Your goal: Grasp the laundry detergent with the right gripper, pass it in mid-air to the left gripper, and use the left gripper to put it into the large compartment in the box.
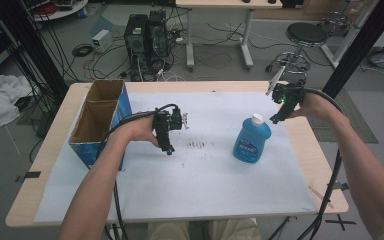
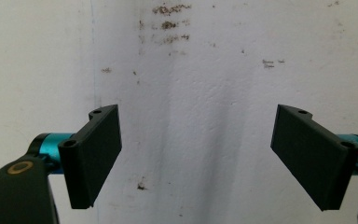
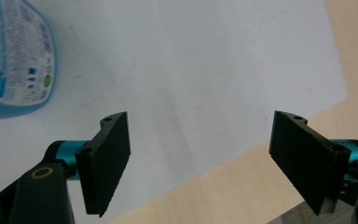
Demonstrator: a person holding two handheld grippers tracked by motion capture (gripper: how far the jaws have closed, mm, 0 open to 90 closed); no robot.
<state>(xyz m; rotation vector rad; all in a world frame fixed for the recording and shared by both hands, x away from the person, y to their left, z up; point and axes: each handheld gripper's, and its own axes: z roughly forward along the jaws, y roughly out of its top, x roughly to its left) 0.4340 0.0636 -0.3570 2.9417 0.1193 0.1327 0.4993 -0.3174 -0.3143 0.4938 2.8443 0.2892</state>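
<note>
Fingers (image 2: pixel 95 156) of the left gripper (image 2: pixel 198 158) stand spread wide with nothing between them, pointing down at the white sheet (image 2: pixel 214 116) that covers the counter (image 1: pixel 50 150). Ahead of them on the sheet lie brown smudges (image 2: pixel 170 23). In the high view this gripper (image 1: pixel 169 131) hangs above the sheet, with the smudges (image 1: pixel 197 145) just to its right and an open cardboard box (image 1: pixel 100 120) near on its other side, at the counter's left edge.

Fingers (image 3: pixel 107 161) of the right gripper (image 3: pixel 200 161) are also spread wide and hold nothing. Under them the sheet's edge runs aslant, with bare wood of the counter (image 3: pixel 242 186) beyond it. The blue bottle (image 3: pixel 14 60) lies off to the upper left of these fingers, apart from them. In the high view the bottle (image 1: pixel 252 139) stands upright on the sheet, white cap up, near the right gripper (image 1: pixel 280 112) and below-left of it, well apart from the left gripper.
</note>
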